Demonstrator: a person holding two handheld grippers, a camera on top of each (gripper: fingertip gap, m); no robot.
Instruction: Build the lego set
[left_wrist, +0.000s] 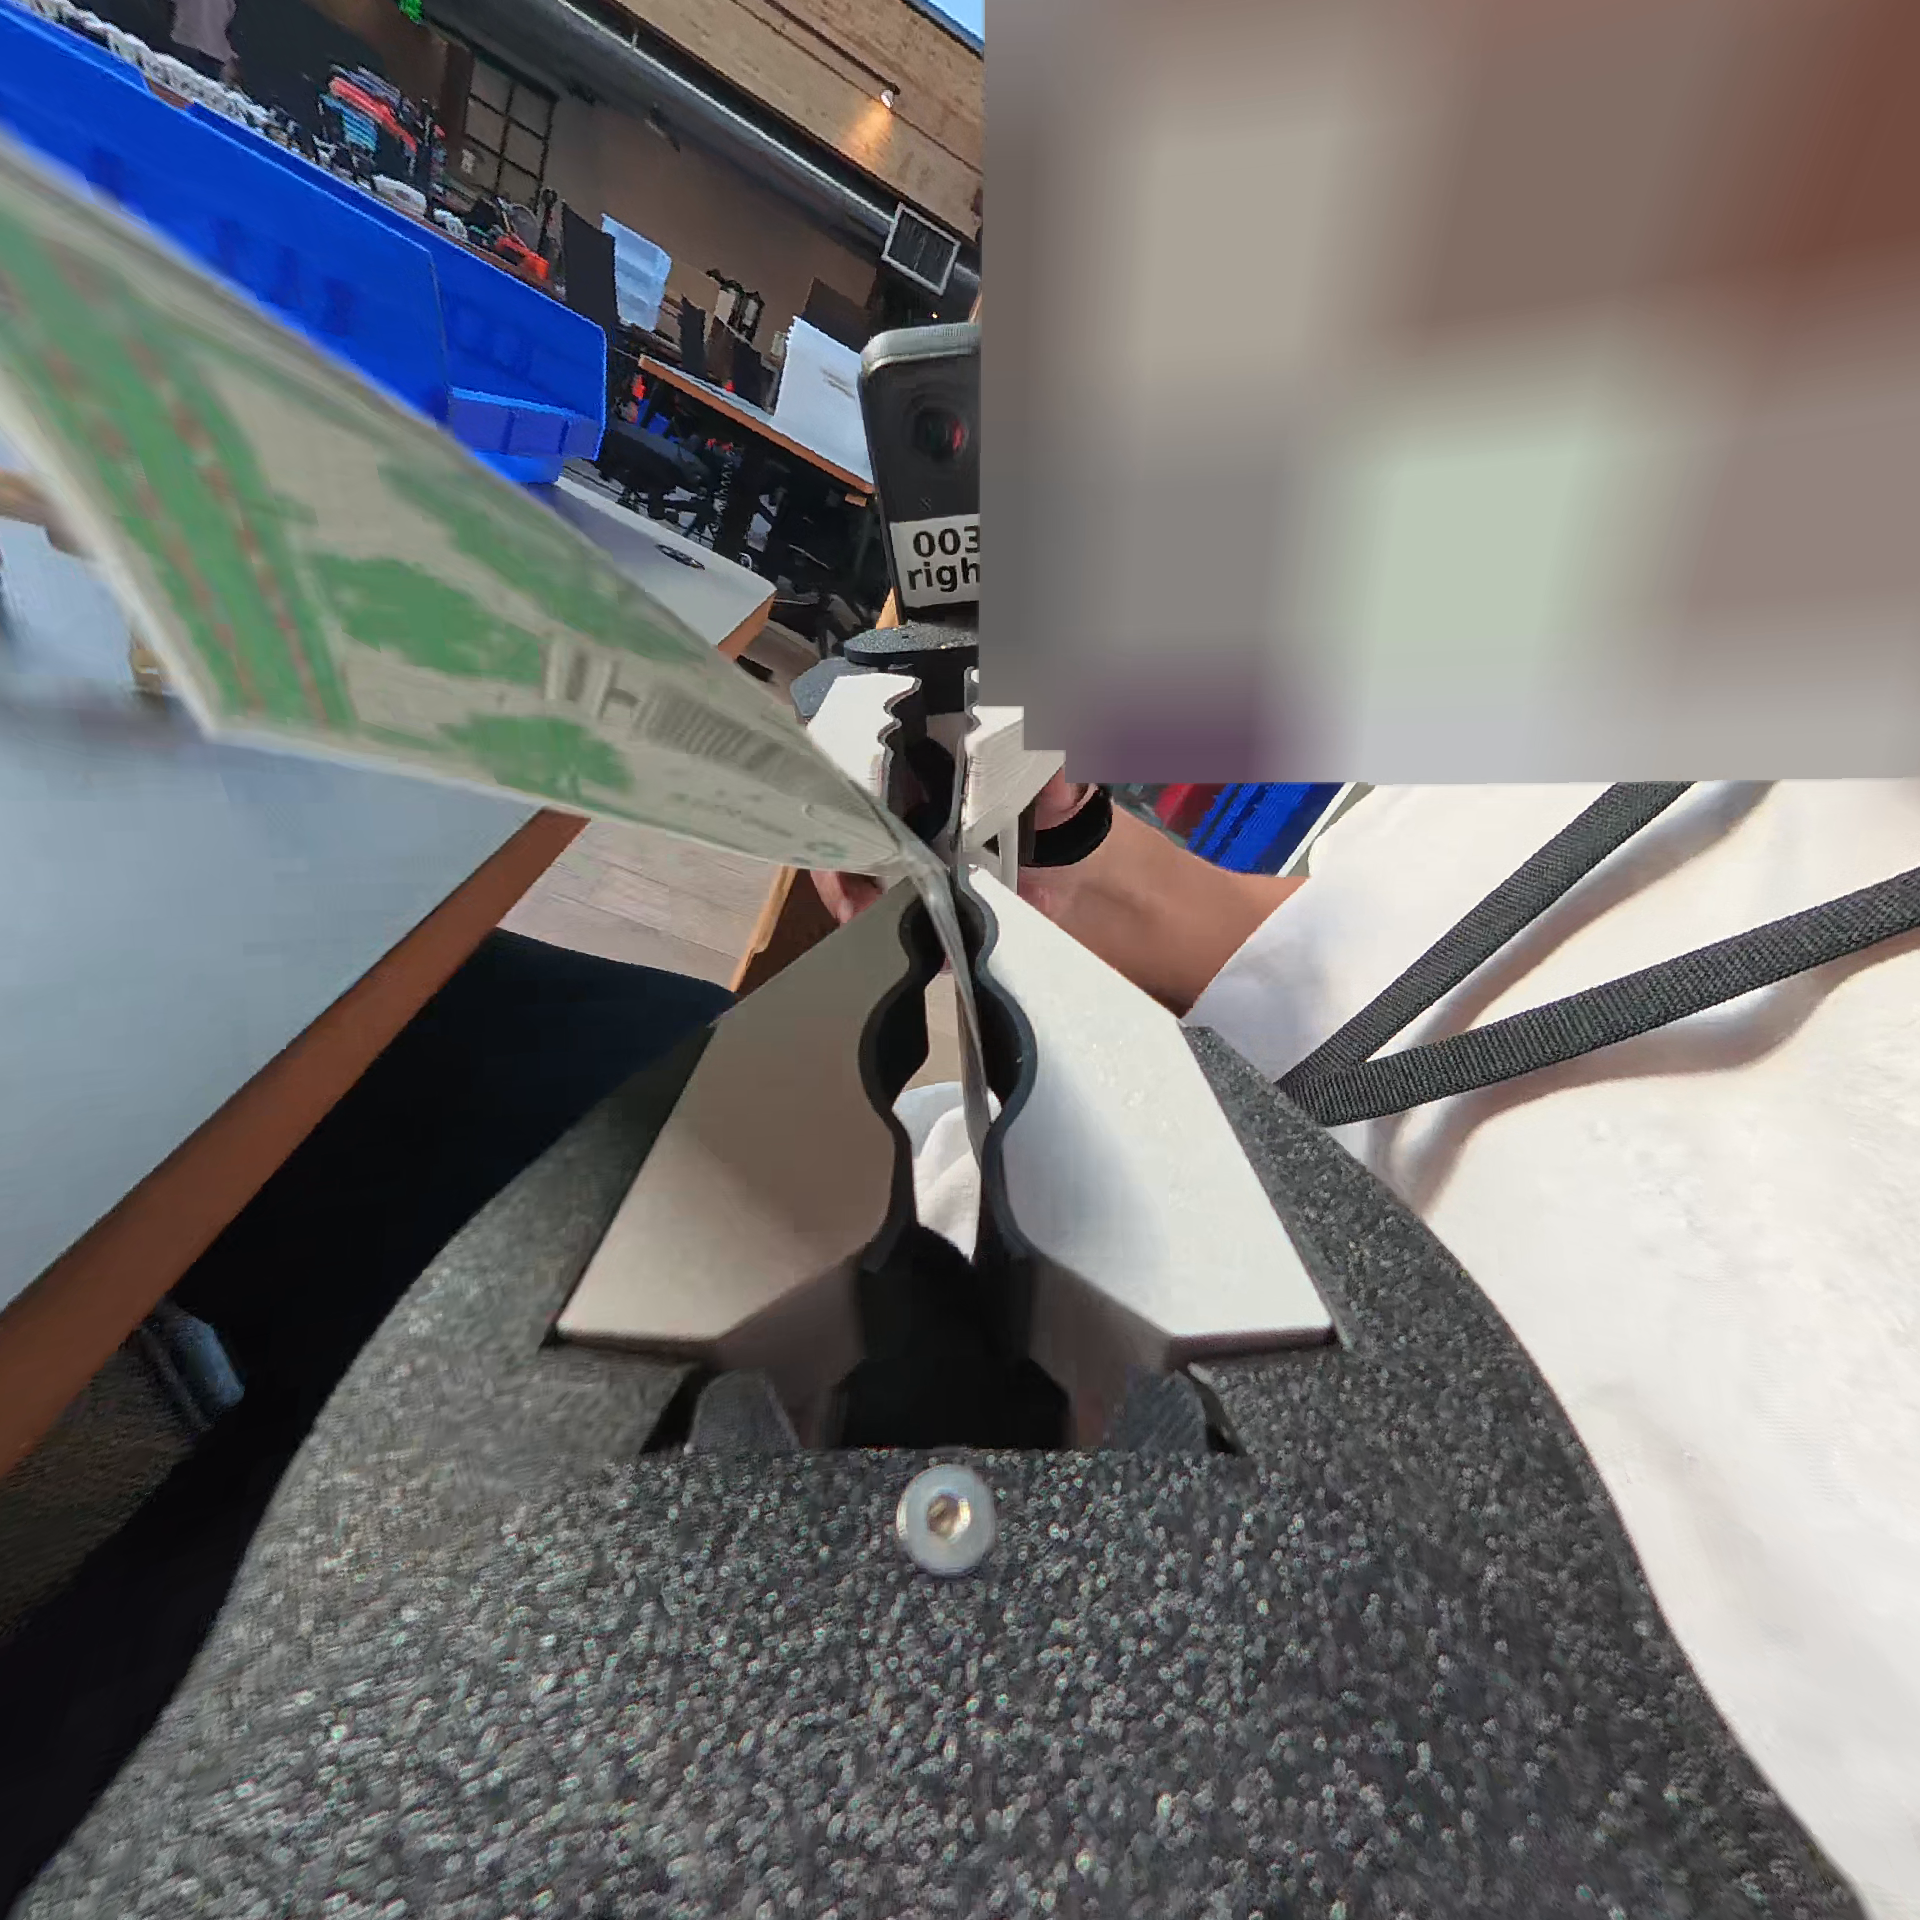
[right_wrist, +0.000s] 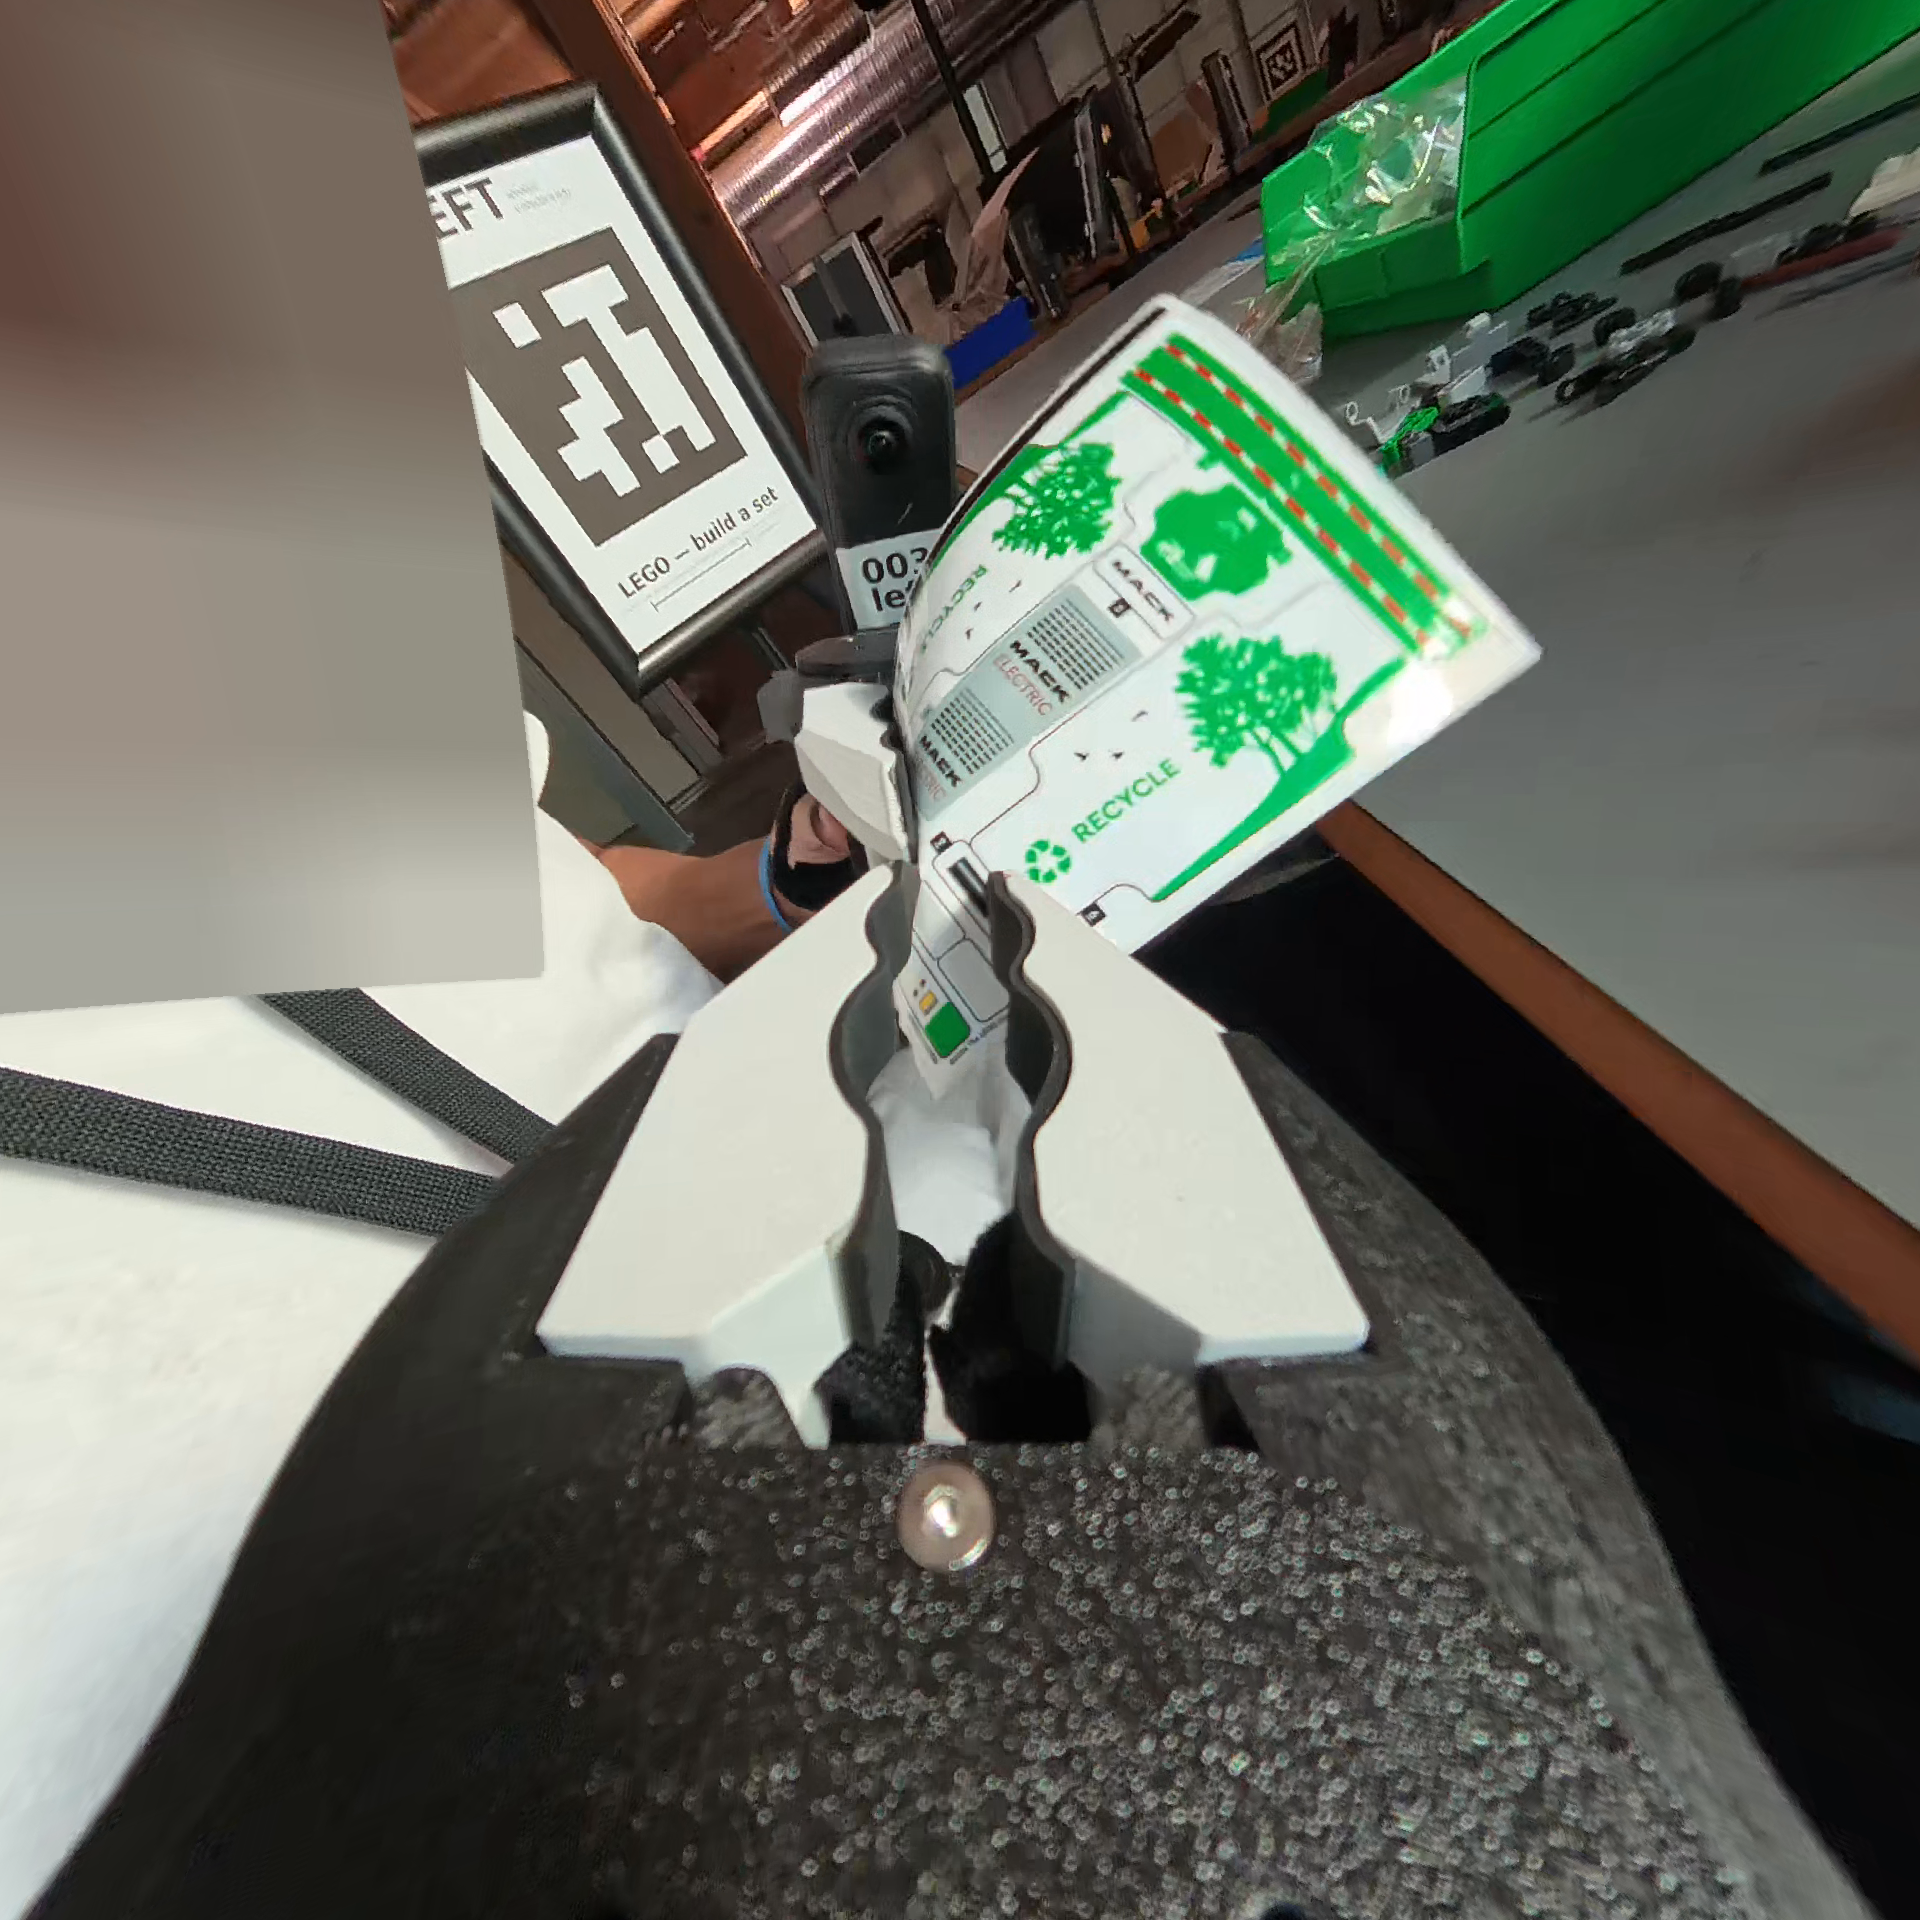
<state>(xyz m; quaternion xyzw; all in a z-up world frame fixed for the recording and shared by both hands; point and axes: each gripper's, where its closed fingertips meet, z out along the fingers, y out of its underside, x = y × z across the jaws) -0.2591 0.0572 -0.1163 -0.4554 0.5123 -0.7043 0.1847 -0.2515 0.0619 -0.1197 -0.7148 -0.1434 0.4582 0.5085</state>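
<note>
A white sticker sheet (right_wrist: 1195, 644) with green tree prints is held up in the air beside the table edge. My left gripper (left_wrist: 948, 883) is shut on one edge of it, and the sheet (left_wrist: 343, 561) fans out to the upper left. In the right wrist view the left gripper (right_wrist: 896, 774) pinches the sheet's left edge. My right gripper (right_wrist: 948, 896) stands a little open, its jaws apart, with the sheet's lower corner lying across the gap. It faces my left gripper, almost tip to tip (left_wrist: 935, 790).
The grey table (right_wrist: 1662, 665) with an orange edge is at the right. Several small dark Lego parts (right_wrist: 1538, 364), a green bin (right_wrist: 1621, 177) and a crumpled clear bag (right_wrist: 1371, 177) lie on it. Blue bins (left_wrist: 343, 270) stand behind the sheet. A framed marker sign (right_wrist: 613, 416) stands at the left.
</note>
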